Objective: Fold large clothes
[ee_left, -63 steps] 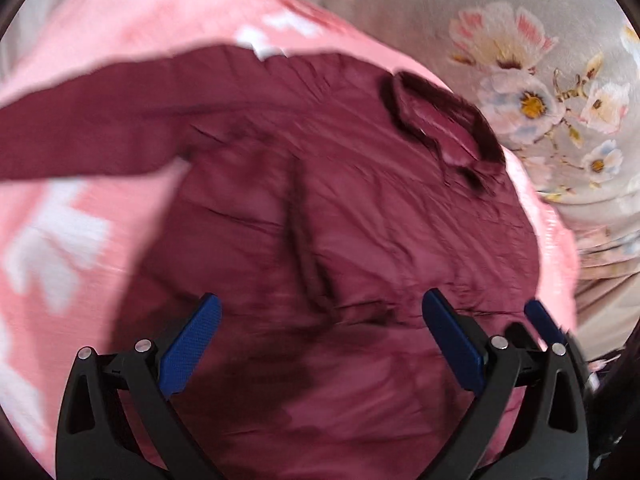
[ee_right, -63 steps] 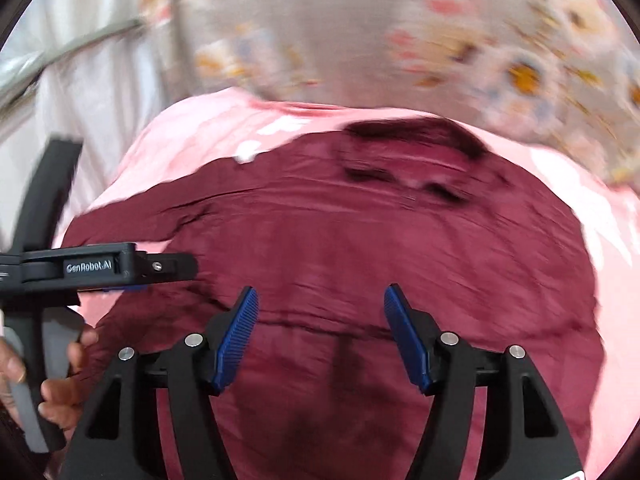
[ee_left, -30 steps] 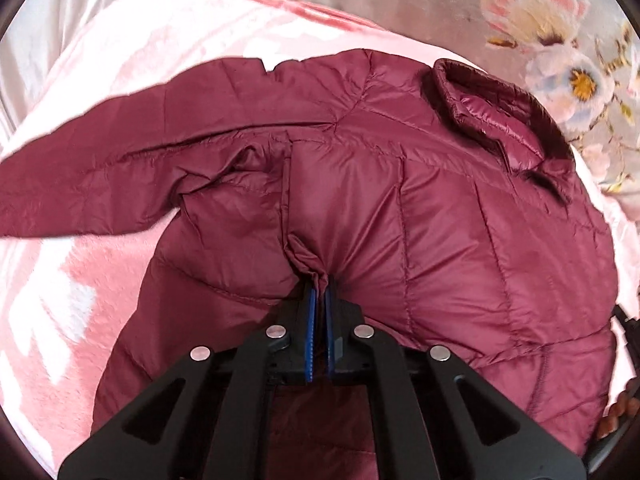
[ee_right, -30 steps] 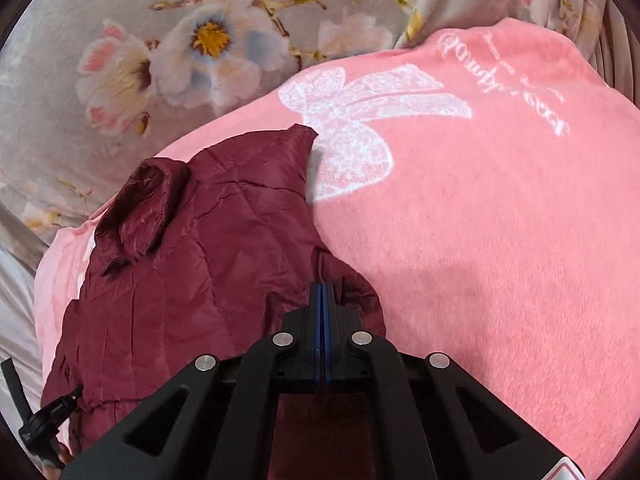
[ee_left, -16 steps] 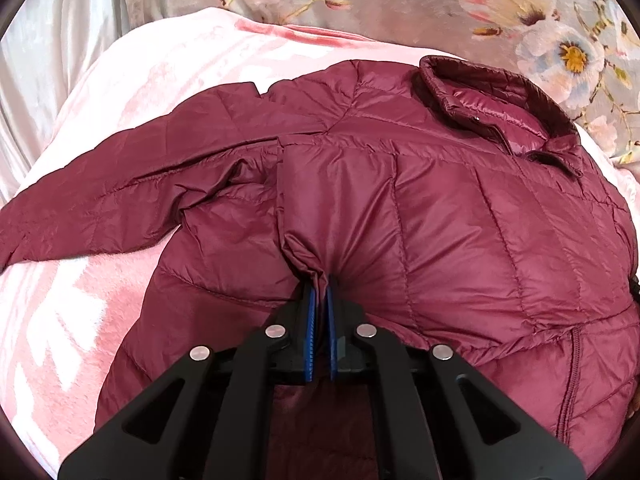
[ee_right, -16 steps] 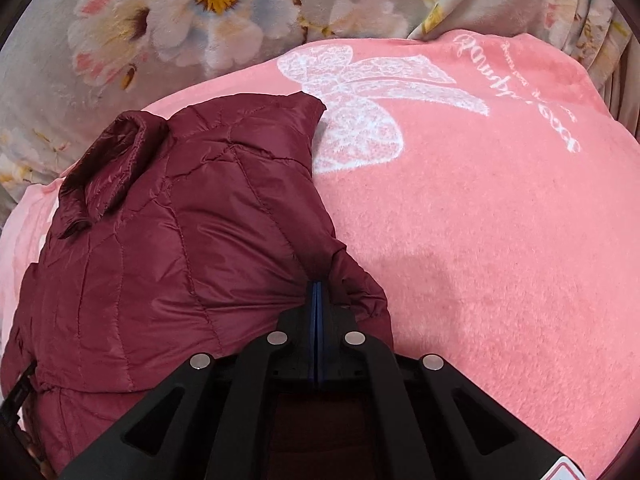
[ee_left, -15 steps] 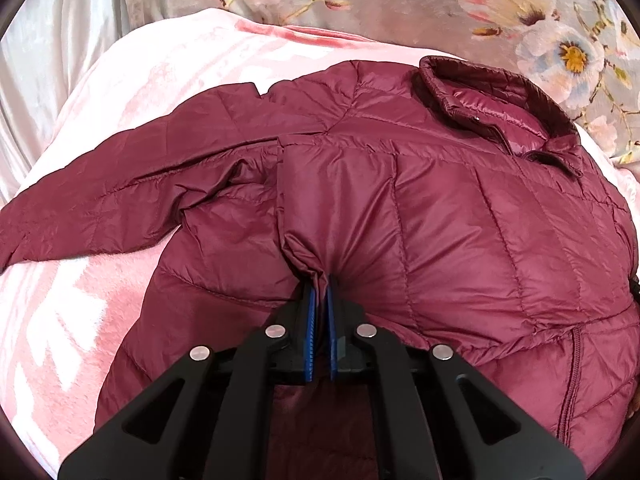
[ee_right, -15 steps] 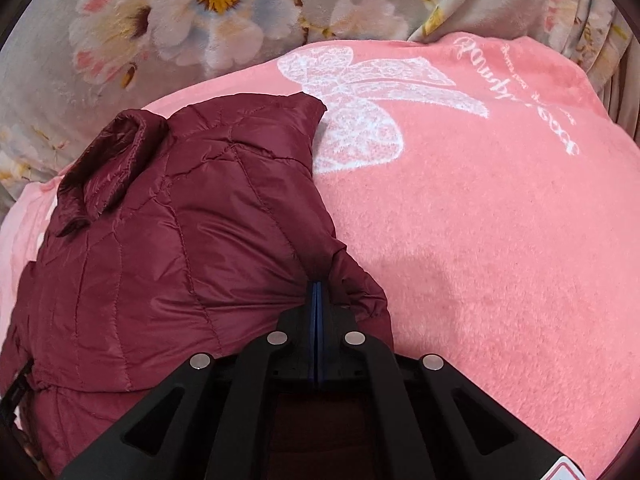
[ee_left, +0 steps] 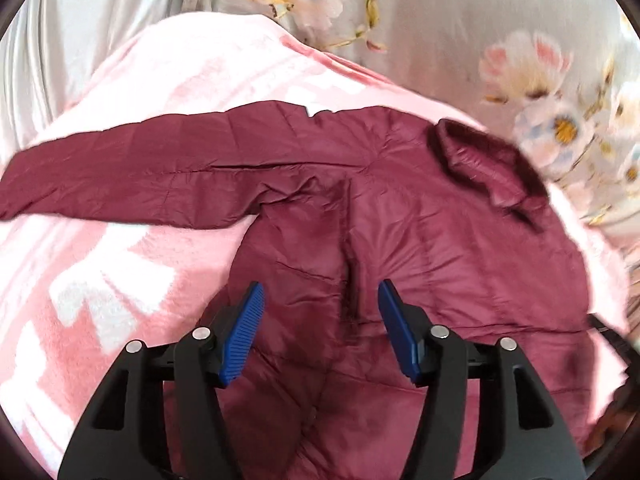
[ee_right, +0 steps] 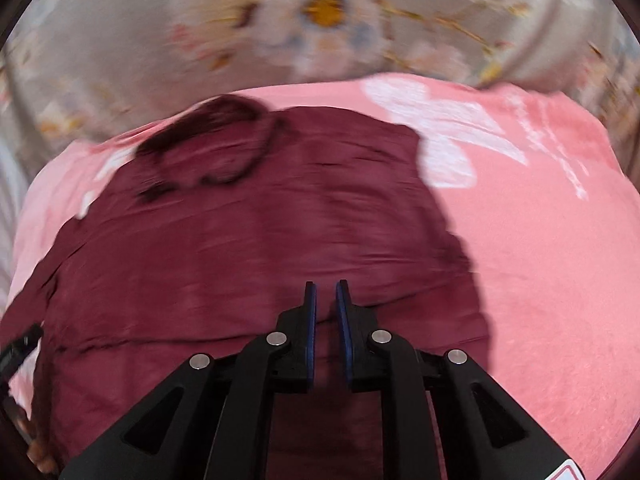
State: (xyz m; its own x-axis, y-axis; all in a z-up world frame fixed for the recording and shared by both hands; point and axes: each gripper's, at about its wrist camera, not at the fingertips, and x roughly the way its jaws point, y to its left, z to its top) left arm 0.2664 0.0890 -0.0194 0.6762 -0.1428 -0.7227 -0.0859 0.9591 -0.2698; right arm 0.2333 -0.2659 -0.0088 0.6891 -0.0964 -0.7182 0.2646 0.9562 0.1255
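A maroon puffer jacket (ee_left: 420, 240) lies spread on a pink blanket (ee_left: 132, 280), its collar (ee_left: 492, 168) at the far right. One sleeve (ee_left: 132, 176) stretches out to the left. My left gripper (ee_left: 320, 328) hovers over the jacket's body and its jaws are opening. A raised crease of fabric (ee_left: 352, 276) lies ahead of and between them, and the pads do not touch it. In the right wrist view the jacket (ee_right: 240, 248) fills the middle, collar (ee_right: 208, 140) at the far left. My right gripper (ee_right: 326, 312) is over its lower part with jaws opening, a narrow gap, nothing pinched.
Grey floral bedding (ee_left: 500, 32) rises behind the blanket, and pale sheeting (ee_left: 60, 40) hangs at the far left. The blanket (ee_right: 540, 260) lies bare to the right of the jacket. A person's fingers (ee_right: 40, 452) and part of the other gripper (ee_right: 16, 352) show at the left edge.
Both grippers were shut on pinched folds of the jacket; now both have let go and drawn back. The left jaws stand wide, the right only slightly parted. The right view has swung over the jacket.
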